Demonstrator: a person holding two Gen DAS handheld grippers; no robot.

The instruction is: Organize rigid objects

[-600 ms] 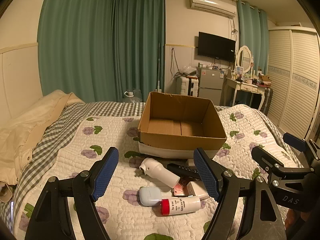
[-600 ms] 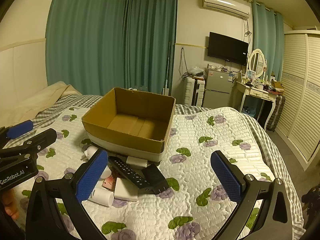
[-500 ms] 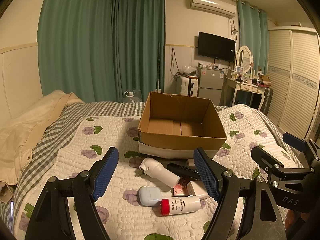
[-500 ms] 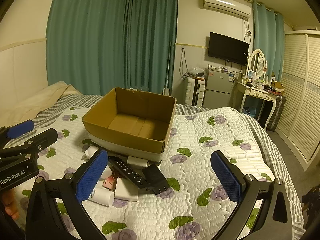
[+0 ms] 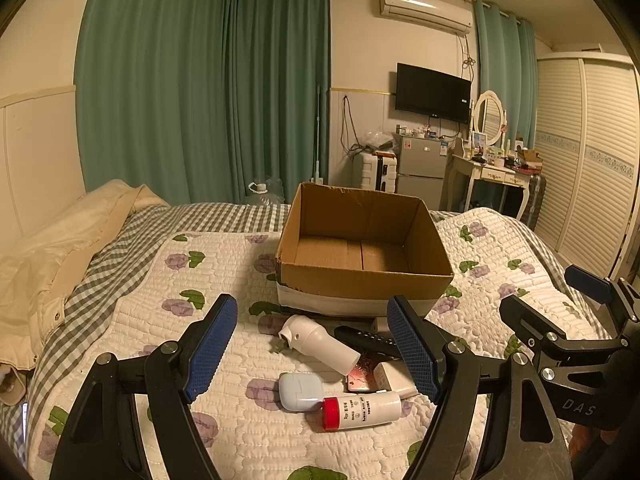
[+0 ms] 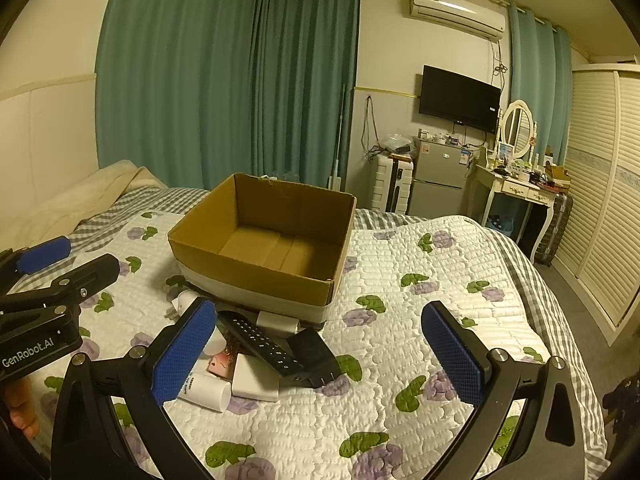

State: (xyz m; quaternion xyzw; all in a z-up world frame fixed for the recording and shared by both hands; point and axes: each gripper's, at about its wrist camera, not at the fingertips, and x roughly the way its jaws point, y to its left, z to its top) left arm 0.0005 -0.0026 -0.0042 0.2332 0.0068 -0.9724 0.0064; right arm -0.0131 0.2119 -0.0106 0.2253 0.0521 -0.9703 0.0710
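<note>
Cardboard box beyond clutter, hand-held grippers agape

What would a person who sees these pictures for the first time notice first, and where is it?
The open cardboard box in the middle of the flowered bed quilt draws the eye first; nothing shows inside it. Just in front of it lies a small heap of things, among them a white tube with a red cap, a black remote control and a white earbud case. The left gripper and the right gripper both hang open over that heap.
</note>
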